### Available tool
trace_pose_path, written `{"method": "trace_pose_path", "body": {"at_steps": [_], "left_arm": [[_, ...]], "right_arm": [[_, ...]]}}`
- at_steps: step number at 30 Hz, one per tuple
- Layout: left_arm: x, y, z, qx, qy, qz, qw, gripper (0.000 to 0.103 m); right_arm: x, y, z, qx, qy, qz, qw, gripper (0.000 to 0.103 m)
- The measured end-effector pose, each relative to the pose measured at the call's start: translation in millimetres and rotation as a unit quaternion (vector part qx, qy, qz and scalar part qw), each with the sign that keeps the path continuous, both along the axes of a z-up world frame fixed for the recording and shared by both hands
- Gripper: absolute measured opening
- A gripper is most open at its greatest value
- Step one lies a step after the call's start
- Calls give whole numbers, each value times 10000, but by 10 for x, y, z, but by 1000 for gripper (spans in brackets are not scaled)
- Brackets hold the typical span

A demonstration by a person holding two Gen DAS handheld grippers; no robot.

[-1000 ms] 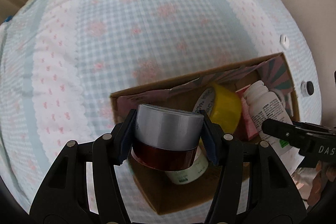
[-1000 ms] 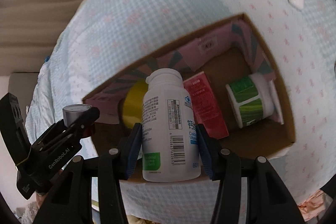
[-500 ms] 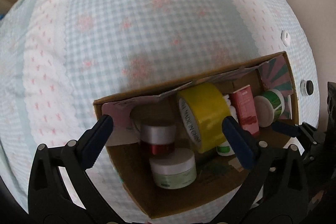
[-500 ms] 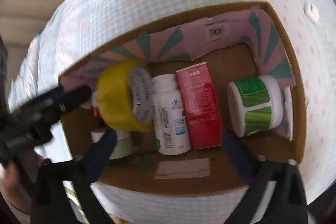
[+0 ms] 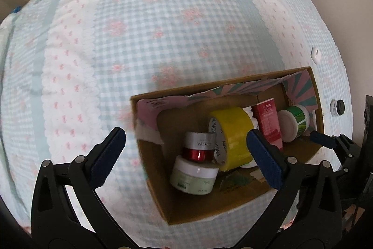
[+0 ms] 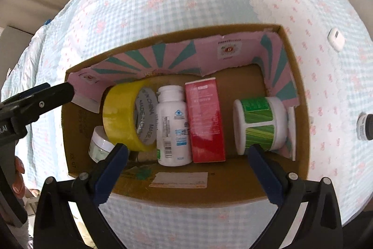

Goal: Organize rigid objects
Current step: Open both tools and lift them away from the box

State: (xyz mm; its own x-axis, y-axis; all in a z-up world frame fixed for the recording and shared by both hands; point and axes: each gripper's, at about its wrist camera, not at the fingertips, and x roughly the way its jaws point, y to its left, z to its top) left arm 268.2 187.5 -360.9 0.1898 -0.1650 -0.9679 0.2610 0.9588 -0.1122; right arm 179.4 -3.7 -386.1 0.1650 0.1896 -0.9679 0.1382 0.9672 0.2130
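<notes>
Left gripper (image 5: 186, 151) wide apart, empty, fingers having just spread; nothing pressed by either blue pad. Between and just beyond its fingers: a cardboard box (image 5: 153, 169) lying on a bed cover (image 5: 139, 39) of blue check with pink flowers. Inside, nearer the right finger (image 5: 263, 155), a yellow tape roll (image 5: 233, 132) standing on edge; nearer mid-gap, a silver-lidded red jar (image 5: 199, 147) touching a pale green jar (image 5: 193, 174) just below it.

Right gripper (image 6: 187, 160) likewise spread wide and empty, just opened. Between its fingers, inside the same box: a white bottle (image 6: 172, 125) lying flat, a red carton (image 6: 205, 120) touching its right side. Above the right finger (image 6: 263, 169), a green-labelled tub (image 6: 258, 123) on its side. Above the left finger, the tape roll leaning against the bottle, the pale jar partly hidden behind it. Beyond the box to the right, on the cover, a small white gadget (image 6: 335, 39) and a dark-capped little pot (image 6: 364, 124).
</notes>
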Motion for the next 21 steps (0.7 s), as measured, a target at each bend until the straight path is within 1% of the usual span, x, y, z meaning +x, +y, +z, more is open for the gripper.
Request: {"method": "trace_pose_path", "body": {"at_steps": [3, 7, 9, 13, 15, 16, 20, 21], "left_arm": [[-78, 80, 129, -23, -75, 140, 9999, 103], [-212, 209, 367, -86, -210, 428, 9988, 103], [-286, 266, 487, -106, -288, 548, 9980, 103], [-462, 331, 817, -131, -510, 694, 9962, 103], [-530, 330, 990, -155, -662, 725, 9951, 103], [-585, 329, 1129, -194, -791, 743, 9939, 103], [-725, 260, 1503, -311, -1181, 768, 9895, 103], [-764, 215, 1631, -335, -1347, 738, 9876, 103]], "right_arm": [[-40, -11, 116, 3, -143, 76, 9999, 102], [-134, 28, 333, -158, -302, 283, 9990, 102], [-165, 47, 466, -219, -449, 381, 9980, 102], [-258, 76, 795, -293, -710, 475, 9959, 102], [-310, 61, 1020, -303, -888, 463, 9945, 102], [-334, 59, 1127, -326, -975, 457, 9937, 102], [-457, -5, 1637, -629, -1424, 389, 9870, 102], [-486, -30, 1740, -688, -1505, 345, 9856, 102]]}}
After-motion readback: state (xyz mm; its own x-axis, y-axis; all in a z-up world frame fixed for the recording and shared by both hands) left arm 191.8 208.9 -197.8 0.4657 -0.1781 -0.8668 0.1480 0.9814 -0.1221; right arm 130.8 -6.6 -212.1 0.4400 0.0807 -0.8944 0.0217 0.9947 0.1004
